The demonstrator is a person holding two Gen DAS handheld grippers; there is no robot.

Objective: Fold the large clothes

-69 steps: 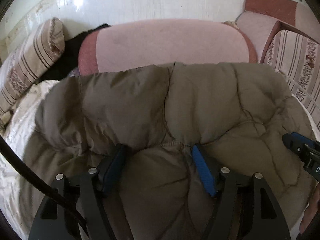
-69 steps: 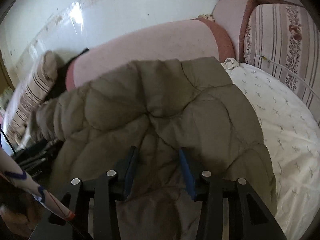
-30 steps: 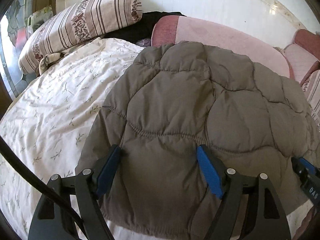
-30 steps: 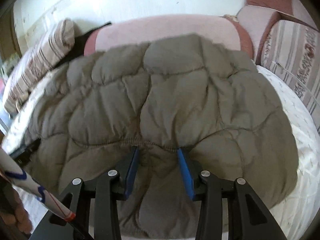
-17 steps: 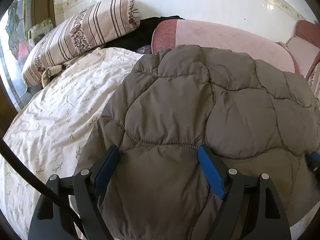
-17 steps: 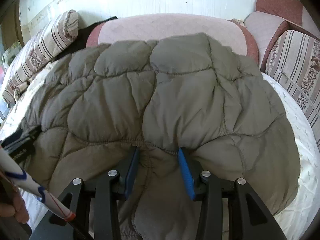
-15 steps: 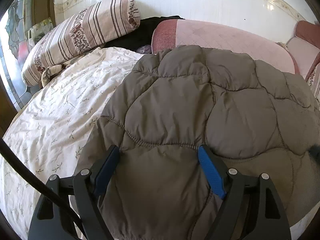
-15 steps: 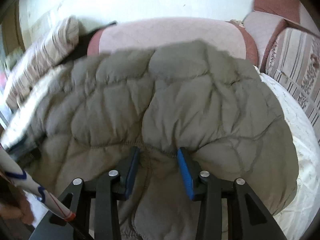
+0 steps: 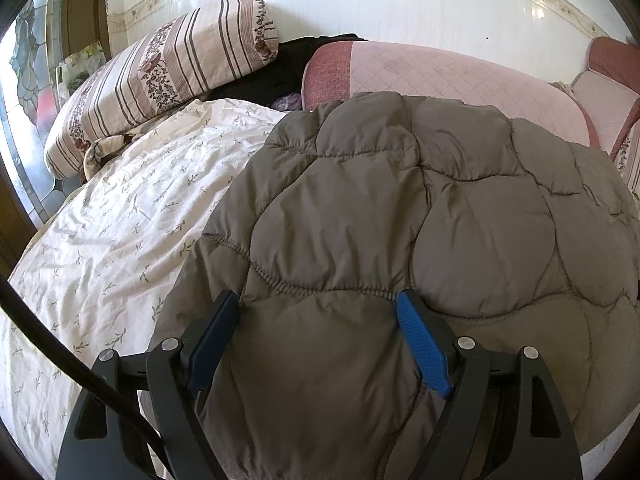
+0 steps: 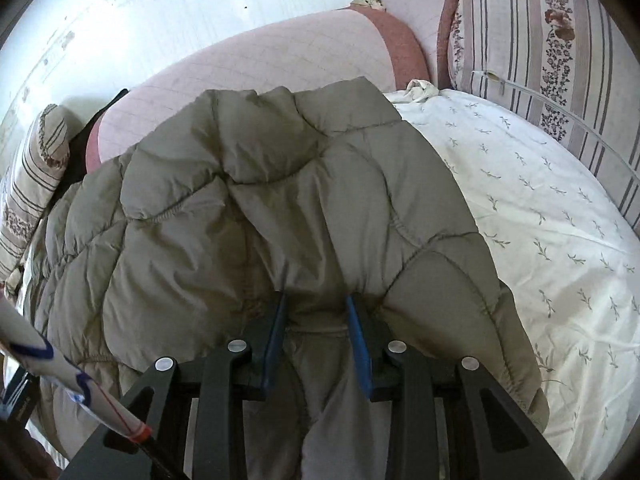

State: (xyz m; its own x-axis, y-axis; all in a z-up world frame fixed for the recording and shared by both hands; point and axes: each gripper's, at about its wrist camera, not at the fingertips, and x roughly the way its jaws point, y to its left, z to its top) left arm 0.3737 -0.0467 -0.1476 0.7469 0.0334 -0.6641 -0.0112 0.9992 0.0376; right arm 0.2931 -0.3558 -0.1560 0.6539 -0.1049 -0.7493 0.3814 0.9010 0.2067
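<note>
Blue-padded right gripper [image 10: 316, 312] clamped on bunched hem of grey-brown quilted jacket [image 10: 256, 216], jaws just closing tighter. Left gripper [image 9: 320, 308] spread wide, jacket edge between pads, grip unclear. Jacket lies on floral white bedsheet [image 9: 112, 232]. Pink headboard cushion [image 9: 440, 76] behind; striped pillow [image 9: 168, 76] at far left.

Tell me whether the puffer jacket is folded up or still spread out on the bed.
Mostly spread out: the brown quilted puffer jacket lies broad across the floral bedsheet, not yet a compact bundle.
</note>
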